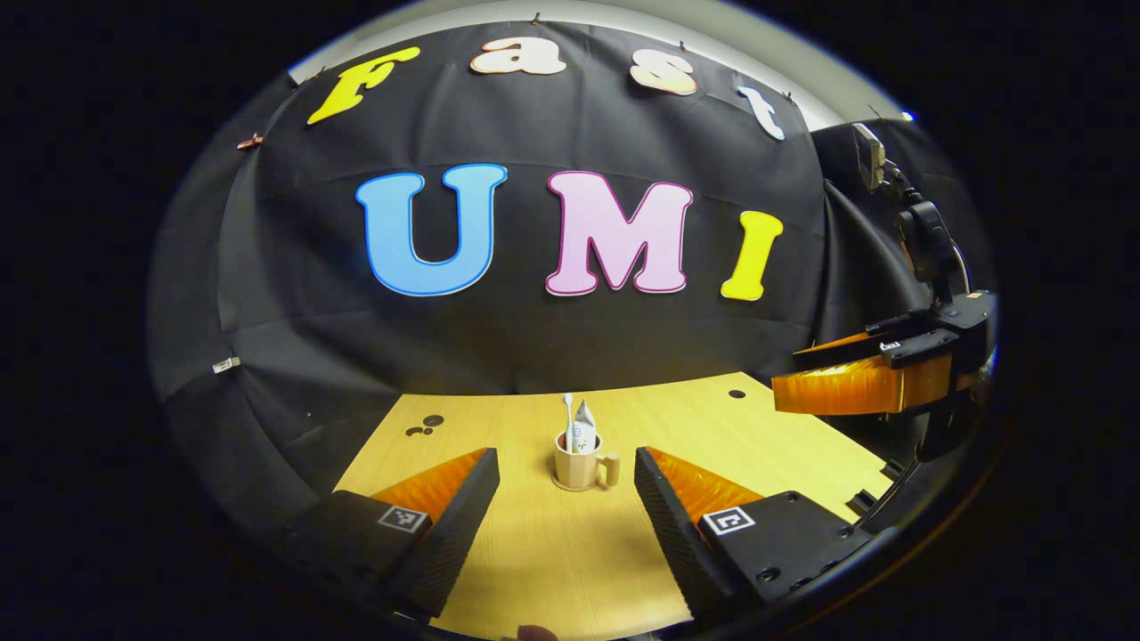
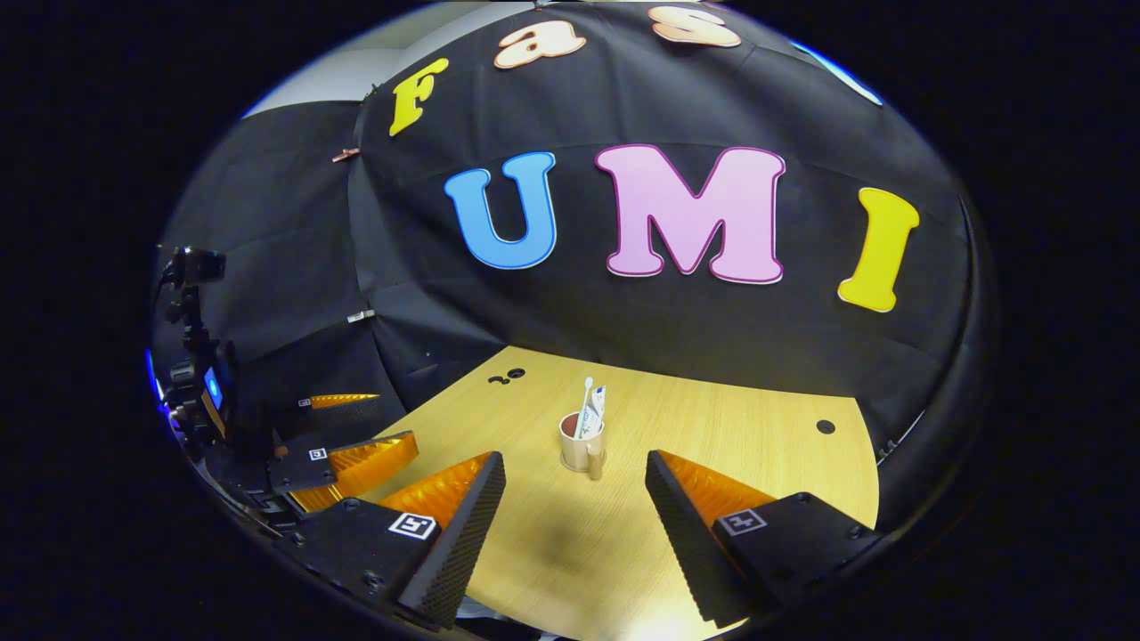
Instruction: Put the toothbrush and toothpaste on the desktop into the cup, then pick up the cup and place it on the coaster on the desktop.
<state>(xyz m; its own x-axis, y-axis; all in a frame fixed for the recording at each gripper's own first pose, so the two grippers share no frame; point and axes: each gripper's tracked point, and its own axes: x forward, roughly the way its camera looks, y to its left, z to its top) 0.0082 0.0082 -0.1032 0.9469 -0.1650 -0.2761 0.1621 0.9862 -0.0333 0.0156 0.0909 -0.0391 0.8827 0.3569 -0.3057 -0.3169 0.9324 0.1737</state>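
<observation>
Both grippers, left gripper [image 1: 566, 499] and right gripper [image 2: 574, 503], spread, empty; cup [image 1: 577, 465] on coaster [image 1: 570, 485] holds toothbrush [image 1: 568, 411], toothpaste [image 1: 584, 422].

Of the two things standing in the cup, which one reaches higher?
The toothbrush: its thin white stem tops the flat toothpaste tube beside it in the cup.

The table [image 1: 534, 552] has a light wood-grain top. Round dark holes sit in its surface: a cluster [image 1: 426, 425] at the far left and a single hole [image 1: 736, 393] at the far right. Black cloth [image 1: 534, 338] hangs as the booth wall behind the far edge of the table. A metal clip [image 1: 226, 364] is fixed to the cloth at left.
</observation>
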